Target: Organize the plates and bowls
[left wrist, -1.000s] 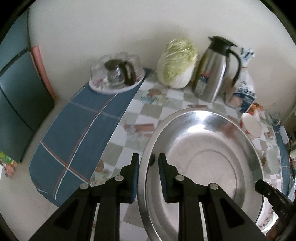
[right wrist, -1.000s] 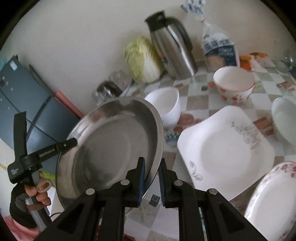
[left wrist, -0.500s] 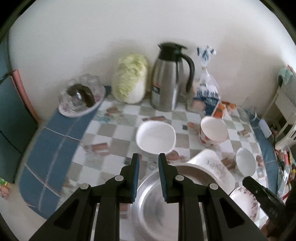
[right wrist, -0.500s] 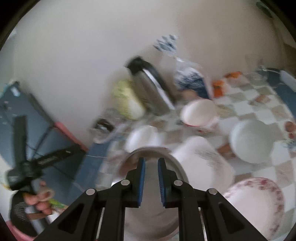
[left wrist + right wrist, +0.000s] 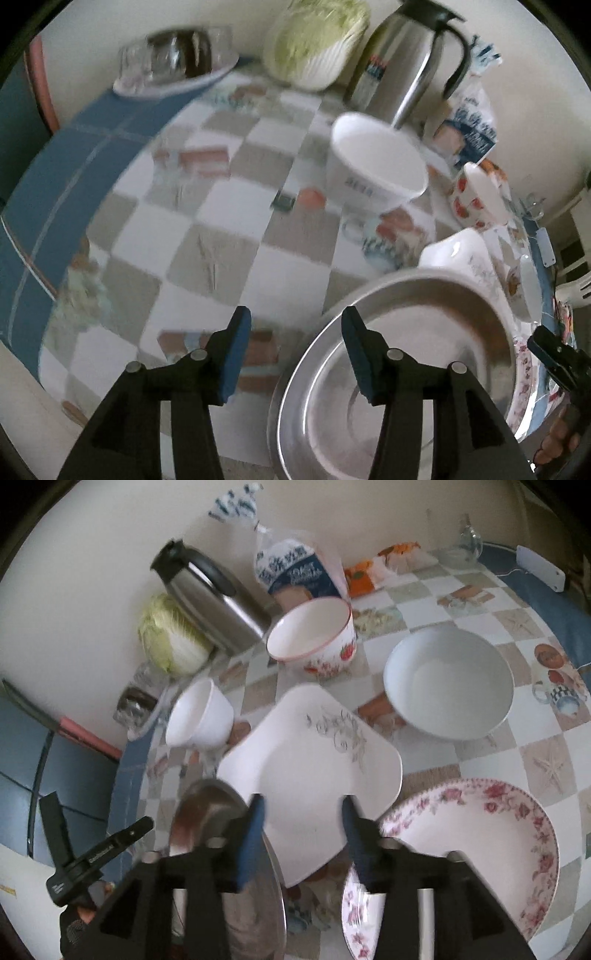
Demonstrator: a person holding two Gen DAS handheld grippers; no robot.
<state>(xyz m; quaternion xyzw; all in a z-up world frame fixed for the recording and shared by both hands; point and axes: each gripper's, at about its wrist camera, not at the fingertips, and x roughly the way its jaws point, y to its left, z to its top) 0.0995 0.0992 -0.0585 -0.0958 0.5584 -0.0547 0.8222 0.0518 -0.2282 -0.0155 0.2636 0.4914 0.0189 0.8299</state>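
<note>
The steel pan (image 5: pixel 399 376) now lies flat on the surface (image 5: pixel 229 206), where a second ago both claws pinched its rim and held it up tilted. Both claws are opening and neither pad presses on it, so the pan looks released and this placement is probably done.

The pan's near rim runs between the fingers of the left claw (image 5: pixel 295 354): the right finger hangs over the pan, the left one over bare surface. In the right wrist view the pan sits just left of the right claw (image 5: pixel 303 830), whose gap frames the square plate (image 5: pixel 314 760).

That plate touches or overlaps the pan's far-right edge. The floral plate (image 5: pixel 498 834) lies right of the pan, the white bowl (image 5: pixel 376 162) beyond it.
</note>
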